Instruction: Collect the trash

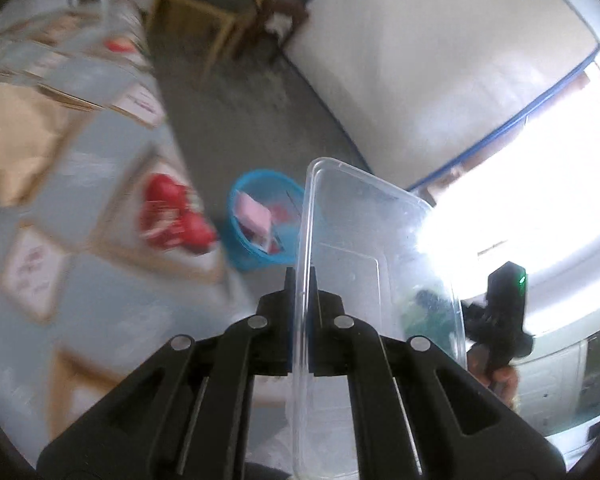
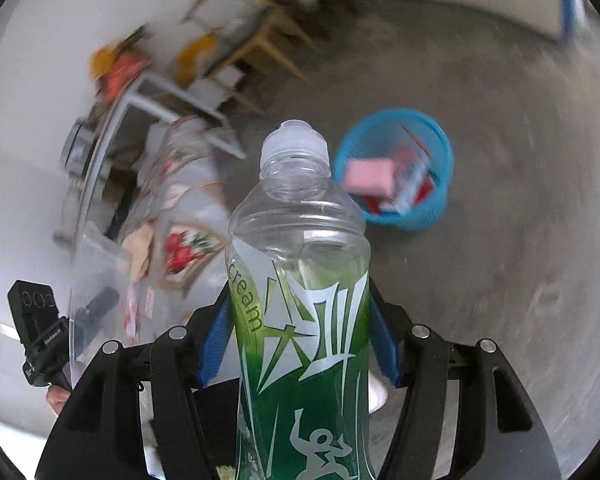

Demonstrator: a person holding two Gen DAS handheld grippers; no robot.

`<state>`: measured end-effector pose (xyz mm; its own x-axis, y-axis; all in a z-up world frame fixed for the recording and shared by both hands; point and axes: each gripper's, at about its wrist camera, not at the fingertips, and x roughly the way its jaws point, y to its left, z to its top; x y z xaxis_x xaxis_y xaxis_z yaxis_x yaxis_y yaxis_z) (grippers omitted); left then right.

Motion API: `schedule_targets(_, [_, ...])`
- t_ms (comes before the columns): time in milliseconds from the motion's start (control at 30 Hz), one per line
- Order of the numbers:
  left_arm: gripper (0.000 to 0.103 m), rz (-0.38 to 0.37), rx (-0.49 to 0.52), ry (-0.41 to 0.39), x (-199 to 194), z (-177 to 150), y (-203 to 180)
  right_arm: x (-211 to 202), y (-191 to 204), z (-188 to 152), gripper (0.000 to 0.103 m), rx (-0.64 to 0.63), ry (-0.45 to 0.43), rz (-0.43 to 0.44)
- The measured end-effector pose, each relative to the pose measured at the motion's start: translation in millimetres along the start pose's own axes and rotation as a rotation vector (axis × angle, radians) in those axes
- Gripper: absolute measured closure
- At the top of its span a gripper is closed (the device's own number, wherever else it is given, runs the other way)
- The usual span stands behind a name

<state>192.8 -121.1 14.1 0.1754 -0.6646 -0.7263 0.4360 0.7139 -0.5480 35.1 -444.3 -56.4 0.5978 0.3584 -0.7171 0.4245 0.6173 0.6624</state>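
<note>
My left gripper [image 1: 301, 276] is shut on the rim of a clear plastic food container [image 1: 364, 248], held up in the air. My right gripper [image 2: 300, 320] is shut on a clear plastic bottle [image 2: 300, 280] with a green label and a white cap. A blue trash basket [image 1: 256, 236] stands on the grey floor beyond the container, with pink and red trash inside. In the right wrist view the basket [image 2: 428, 216] is ahead and to the right of the bottle. The right gripper shows in the left wrist view [image 1: 504, 312]; the left gripper and container show at lower left [image 2: 80, 312].
A table with a patterned grey cloth [image 1: 80, 200] is on the left, also seen in the right wrist view [image 2: 188, 208]. A white mattress with blue edging [image 1: 440, 60] lies on the floor. Wooden chairs [image 2: 260, 40] stand at the back. Bare grey floor [image 2: 500, 300] surrounds the basket.
</note>
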Motion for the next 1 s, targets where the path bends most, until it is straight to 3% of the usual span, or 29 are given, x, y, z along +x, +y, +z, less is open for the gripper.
schedule_targets(167, [0.100, 0.062, 0.008, 0.099, 77.5, 35.4, -20.0, 47.8, -37.9, 31.1, 0.043, 0.133, 0.031, 0.041])
schedule_targets(333, [0.100, 0.109, 0.004, 0.102, 132.3, 81.6, -30.6, 102.1, -54.7, 99.6, 0.042, 0.192, 0.002, 0.033])
schedule_targets(367, [0.096, 0.123, 0.005, 0.082, 144.6, 95.1, -33.3, 108.7, -65.3, 113.2, 0.037, 0.202, -0.005, 0.028])
schedule_targets(467, [0.056, 0.131, -0.007, 0.058, 175.0, 116.7, -32.9, 150.2, -88.6, 150.7, 0.030, 0.215, -0.024, -0.016])
schedule_targets(500, [0.055, 0.138, -0.024, 0.046, 181.6, 119.7, -28.6, 156.7, -97.6, 156.1, 0.030, 0.214, -0.021, -0.036])
schedule_targets(600, [0.055, 0.084, -0.054, 0.060, 186.1, 113.5, -23.0, 180.8, -110.2, 156.8, 0.030, 0.224, -0.005, -0.111])
schedule_targets(833, [0.055, 0.039, -0.028, 0.064, 150.3, 89.6, -12.0, 186.6, -133.7, 124.5, 0.030, 0.214, 0.008, -0.128])
schedule_targets(1000, [0.055, -0.006, -0.041, -0.024, 98.9, 82.3, 4.4, 167.0, -137.3, 101.1, 0.030, 0.197, 0.002, -0.130])
